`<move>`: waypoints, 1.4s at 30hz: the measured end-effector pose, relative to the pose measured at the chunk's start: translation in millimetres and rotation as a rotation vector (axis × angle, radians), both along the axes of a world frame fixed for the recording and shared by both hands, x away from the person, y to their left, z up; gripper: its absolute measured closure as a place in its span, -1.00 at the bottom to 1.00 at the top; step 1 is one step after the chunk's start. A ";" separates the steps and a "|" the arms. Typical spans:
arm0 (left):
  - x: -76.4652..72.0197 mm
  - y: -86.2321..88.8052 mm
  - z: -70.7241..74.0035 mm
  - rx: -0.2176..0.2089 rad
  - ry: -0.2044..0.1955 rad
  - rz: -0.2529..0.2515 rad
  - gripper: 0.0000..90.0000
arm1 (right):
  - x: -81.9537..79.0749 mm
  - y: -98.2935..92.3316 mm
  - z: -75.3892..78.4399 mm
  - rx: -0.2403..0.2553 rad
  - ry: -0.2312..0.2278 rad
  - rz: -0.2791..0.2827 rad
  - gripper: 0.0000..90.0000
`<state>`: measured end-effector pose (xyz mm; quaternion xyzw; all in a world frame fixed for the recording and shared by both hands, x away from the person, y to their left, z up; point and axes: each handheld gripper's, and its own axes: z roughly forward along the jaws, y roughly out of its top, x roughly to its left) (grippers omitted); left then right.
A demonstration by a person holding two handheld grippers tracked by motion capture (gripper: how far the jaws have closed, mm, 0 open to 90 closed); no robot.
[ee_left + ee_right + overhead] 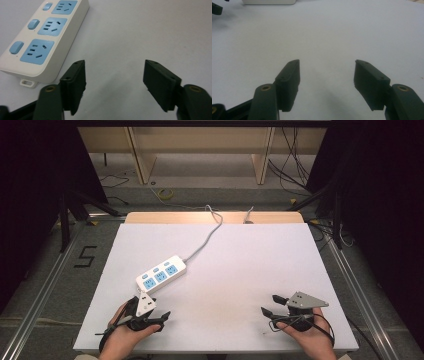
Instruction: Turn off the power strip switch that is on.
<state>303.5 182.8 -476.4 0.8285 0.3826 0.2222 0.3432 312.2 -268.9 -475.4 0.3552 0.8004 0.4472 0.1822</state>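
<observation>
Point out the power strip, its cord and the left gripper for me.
power strip (161, 274), high view, on its white top face beside the middle socket.
cord (210, 236), high view, on the grey run across the table.
left gripper (113, 86), left gripper view, midway between its open fingertips.

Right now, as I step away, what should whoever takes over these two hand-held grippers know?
Left hand-held gripper: open, holding nothing, at the near left of the white table, just short of the power strip.
Right hand-held gripper: open, holding nothing, over bare table at the near right.
Power strip: lies flat, left of centre, sockets up with nothing plugged in; its cable runs off the far edge.
Done: nothing visible yet; the strip is untouched.
Left: probably close in on the strip with the left one, the nearer.
</observation>
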 end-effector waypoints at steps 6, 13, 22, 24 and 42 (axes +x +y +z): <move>0.2 2.5 3.5 0.025 0.012 0.011 0.48 | -1.2 0.0 0.1 -0.002 0.001 0.001 -0.14; 1.5 4.0 10.7 0.055 0.007 0.031 0.99 | -2.4 1.4 0.5 -0.001 0.001 -0.002 -0.14; 11.9 6.0 18.6 0.049 0.028 0.072 0.99 | -3.5 0.2 0.1 0.000 0.006 -0.010 -0.13; 14.4 5.4 20.1 0.036 0.028 0.079 0.99 | -3.4 0.5 0.0 -0.002 0.004 -0.008 -0.13; 36.7 -2.3 30.0 0.043 0.051 0.092 0.99 | -4.3 1.9 -0.3 -0.002 0.005 0.000 -0.14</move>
